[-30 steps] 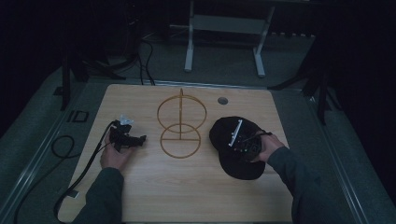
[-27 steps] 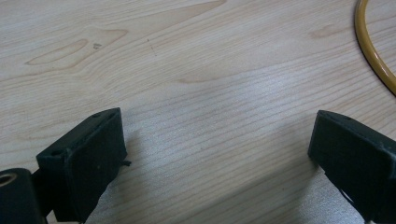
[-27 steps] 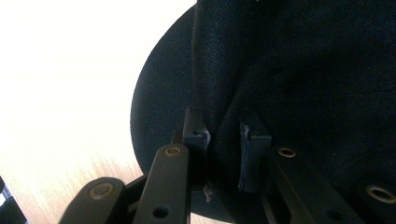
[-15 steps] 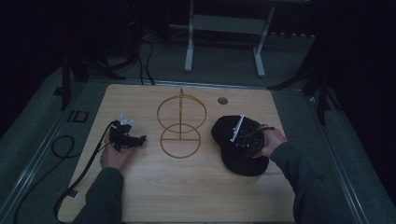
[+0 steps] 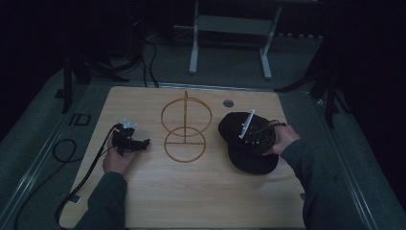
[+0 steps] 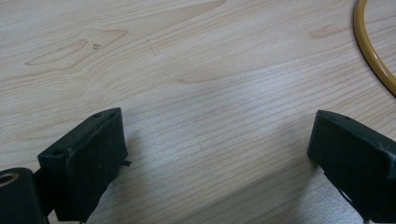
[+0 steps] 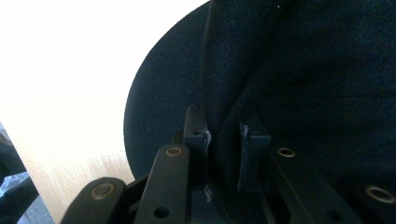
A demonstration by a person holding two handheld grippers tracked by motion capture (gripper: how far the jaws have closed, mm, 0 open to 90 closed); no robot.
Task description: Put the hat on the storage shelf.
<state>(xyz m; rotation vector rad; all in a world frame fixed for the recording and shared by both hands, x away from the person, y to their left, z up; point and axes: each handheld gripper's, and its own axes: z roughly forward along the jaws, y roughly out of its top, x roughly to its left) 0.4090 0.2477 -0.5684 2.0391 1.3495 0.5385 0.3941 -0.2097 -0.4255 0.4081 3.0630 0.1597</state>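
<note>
The black cap (image 5: 249, 146) lies on the right part of the wooden surface (image 5: 191, 191), its brim toward the person and its crown toward the far edge. The right claw (image 5: 253, 139) sits on top of it, held by the right hand (image 5: 282, 139), with the grey plate standing up at a tilt above it. In the right gripper view the two jaws are nearly together with a fold of the cap's (image 7: 303, 70) dark cloth pinched between them — the claw (image 7: 223, 154) is clamped on the fabric near where the brim meets the crown.

Left of the cap, at the middle of the surface, stands a golden wire stand (image 5: 186, 127): a flat ring on the wood, an upright ring above it and a thin post through both. Cap and stand are near each other but apart.

The left claw (image 5: 136, 143) rests low on the left part of the surface, held by the left hand (image 5: 117, 160), its cable trailing off toward the near left. In the left gripper view its jaws stand wide apart over bare wood (image 6: 196, 93) with nothing between them — the claw (image 6: 217, 149) is spread and empty, and a curve of the stand's ring (image 6: 371, 51) shows at the upper right.

A small round grey insert (image 5: 228, 103) is set in the surface near its far edge.
</note>
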